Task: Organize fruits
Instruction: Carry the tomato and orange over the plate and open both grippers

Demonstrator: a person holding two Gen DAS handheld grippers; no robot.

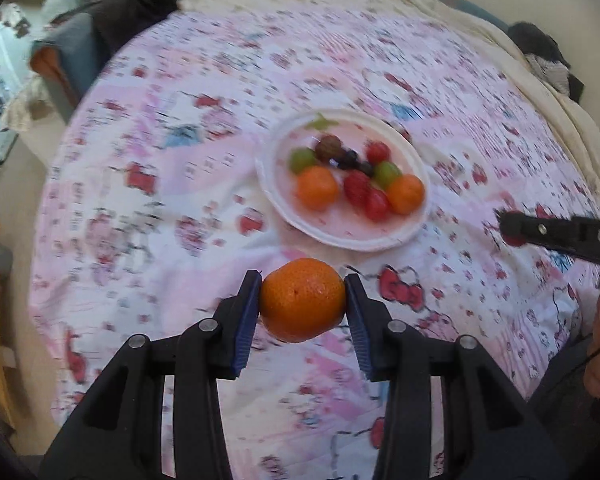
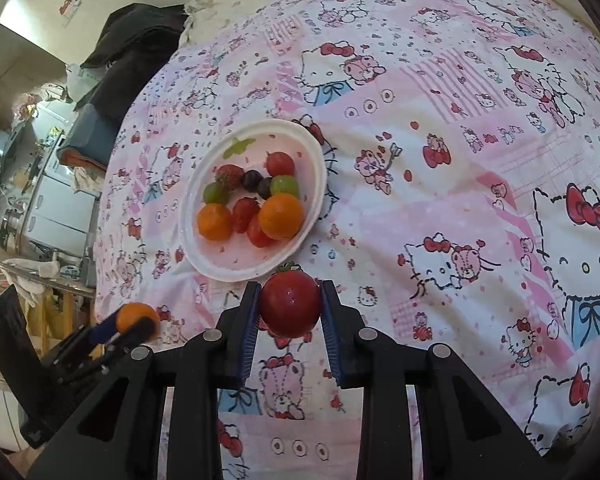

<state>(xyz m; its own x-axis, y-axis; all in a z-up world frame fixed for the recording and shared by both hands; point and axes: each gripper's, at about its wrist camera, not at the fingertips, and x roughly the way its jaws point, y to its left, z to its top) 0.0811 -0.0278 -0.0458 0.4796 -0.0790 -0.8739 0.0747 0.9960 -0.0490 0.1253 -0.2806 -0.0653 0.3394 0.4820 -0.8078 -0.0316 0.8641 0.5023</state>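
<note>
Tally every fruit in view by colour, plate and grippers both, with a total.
Orange: 3, two on the white plate, one in the left gripper
Red: 5, four on the plate, one in the right gripper
Green: 2
Dark: 2
Total: 12

Orange mandarin (image 1: 302,300) (red tomato (image 2: 290,304)), white plate (image 1: 414,160)

Fruits (image 2: 252,204) on plate (image 2: 188,248); plate on bedspread (image 2: 440,200).

Orange (image 1: 302,300) between left gripper (image 1: 303,300) jaws
</note>
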